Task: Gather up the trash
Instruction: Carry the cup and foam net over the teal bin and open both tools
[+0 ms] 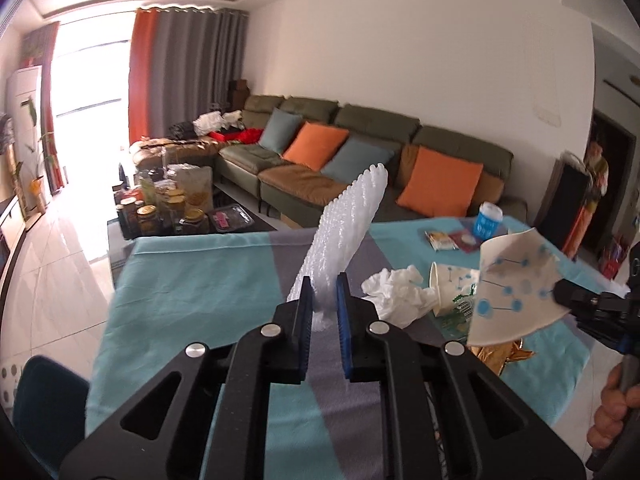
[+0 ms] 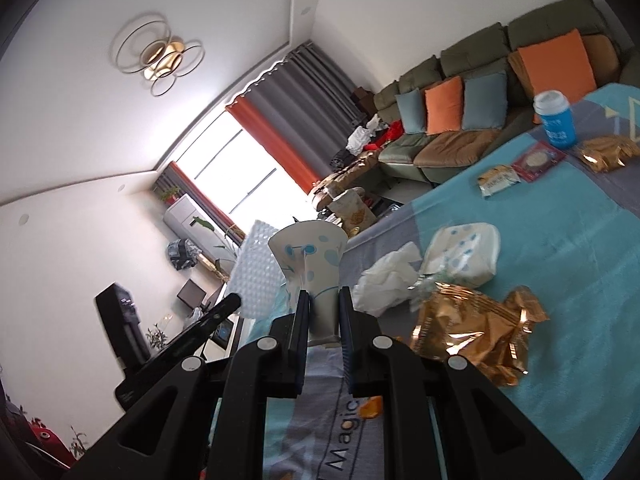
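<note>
Trash lay scattered over a table under a teal and grey cloth (image 1: 180, 280), and two pieces of it were already up off the surface. A sheet of white bubble wrap (image 1: 344, 236) stood nearly upright between the blue pads of the left gripper (image 1: 325, 300), whose jaws were drawn in close and pinched its lower edge. A flattened paper cup (image 2: 310, 264), white with blue dots, was clamped near its base by the right gripper (image 2: 325, 312), its jaws likewise nearly together; the cup's open mouth pointed away from the camera. In the left wrist view that same cup (image 1: 516, 284) hung at the right, held above the table by the other tool, with part of a hand (image 1: 612, 404) on the handle at the frame's edge.

Below the held pieces, on the cloth, a crumpled white tissue (image 1: 396, 292) lay just beside a second paper cup (image 1: 452, 284) tipped on its side. A crinkled gold foil wrapper (image 2: 480, 332) lay near them, closer to the right gripper. Farther back on the table were a small snack packet (image 2: 498, 180), a red packet (image 2: 538, 160) touching it, another gold wrapper (image 2: 608, 152), and an upright blue tub with a white lid (image 2: 556, 120).

Beyond the table stretched a green sofa (image 1: 360, 128) with orange and blue cushions.
</note>
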